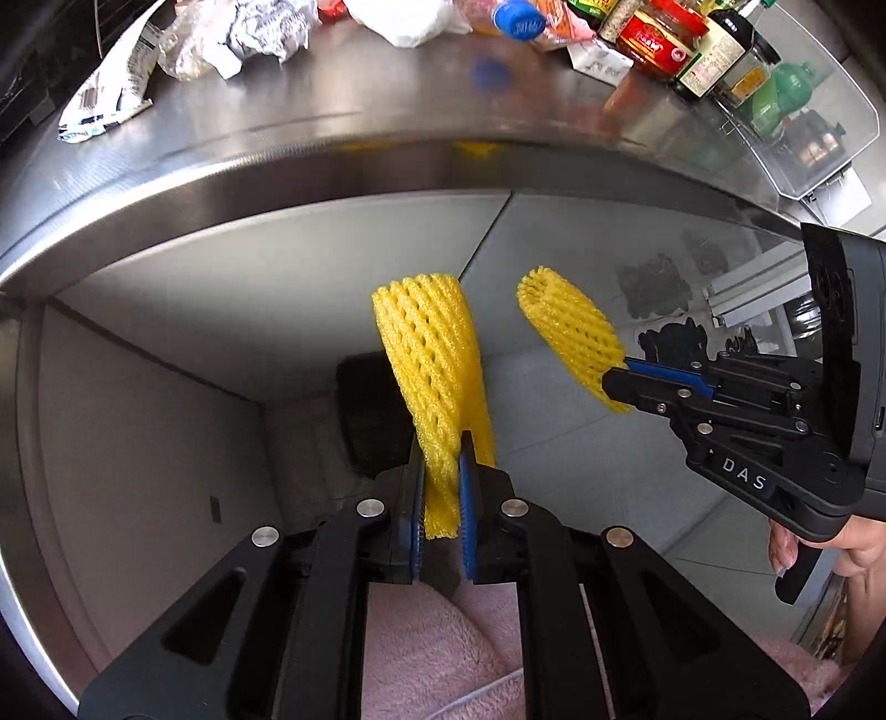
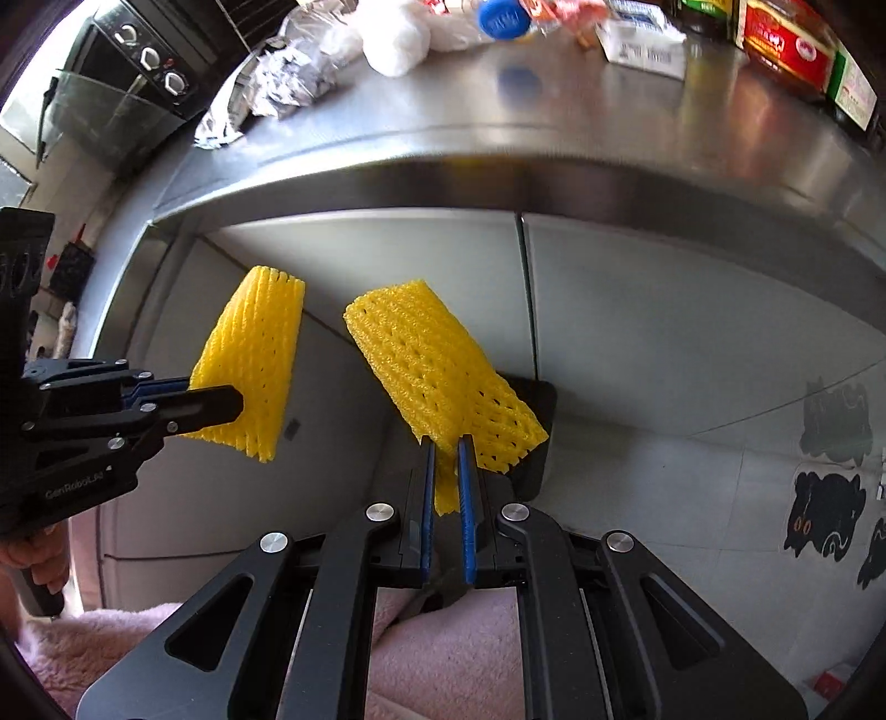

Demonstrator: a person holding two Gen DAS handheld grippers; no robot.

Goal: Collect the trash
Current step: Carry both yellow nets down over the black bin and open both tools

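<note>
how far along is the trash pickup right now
Done: nothing visibly binned; no bin identifiable. In hand: left gripper and right gripper each clamp a yellow foam net. Left: crumpled wrappers and white wad remain on the steel counter.

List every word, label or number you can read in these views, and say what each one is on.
"DAS": white letters on the right tool body, seen from the left wrist.
"GenRoboLab", faint and the ending unsure: on the left tool body, seen from the right wrist.
Red jar label, white box, blue cap, crumpled wrapper: print too blurred to read.
</note>
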